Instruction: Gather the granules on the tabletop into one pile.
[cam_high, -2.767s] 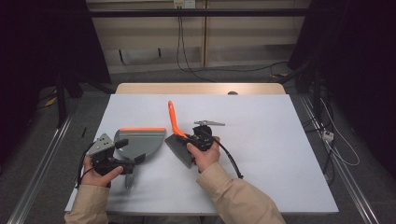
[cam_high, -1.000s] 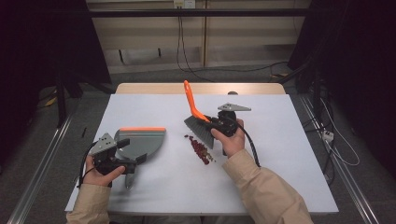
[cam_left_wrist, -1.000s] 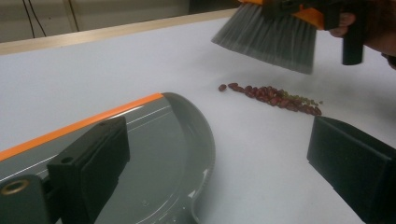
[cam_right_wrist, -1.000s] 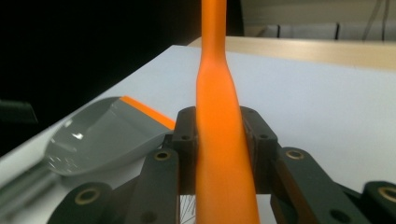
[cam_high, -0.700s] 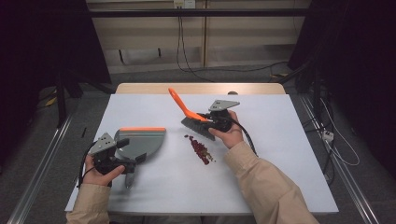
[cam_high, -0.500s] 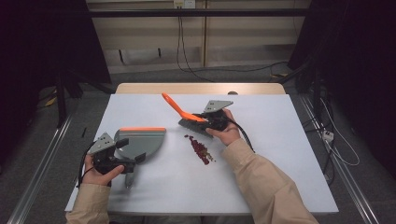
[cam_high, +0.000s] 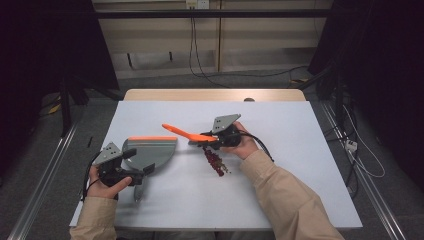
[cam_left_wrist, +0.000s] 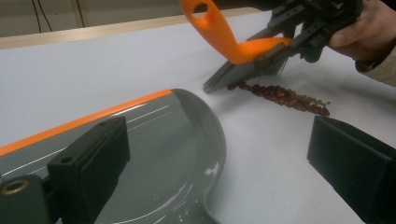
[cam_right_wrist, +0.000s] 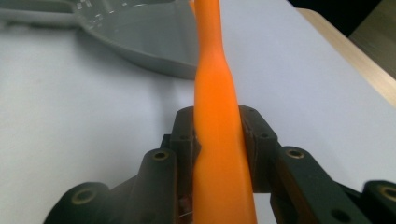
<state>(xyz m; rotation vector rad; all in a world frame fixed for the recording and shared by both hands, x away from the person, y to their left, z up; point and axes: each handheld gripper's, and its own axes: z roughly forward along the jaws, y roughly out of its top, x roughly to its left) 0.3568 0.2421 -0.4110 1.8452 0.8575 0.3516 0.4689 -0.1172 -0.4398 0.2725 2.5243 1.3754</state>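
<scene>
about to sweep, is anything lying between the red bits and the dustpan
Nothing visible does. The red bits lie on bare table, with open surface between them and the dustpan. The brush, in the right gripper, sits at their far end.

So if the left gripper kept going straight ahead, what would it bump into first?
Probably the red bits on the table, just past the dustpan edge, with the brush close behind. Depth is hard to judge, though.
</scene>
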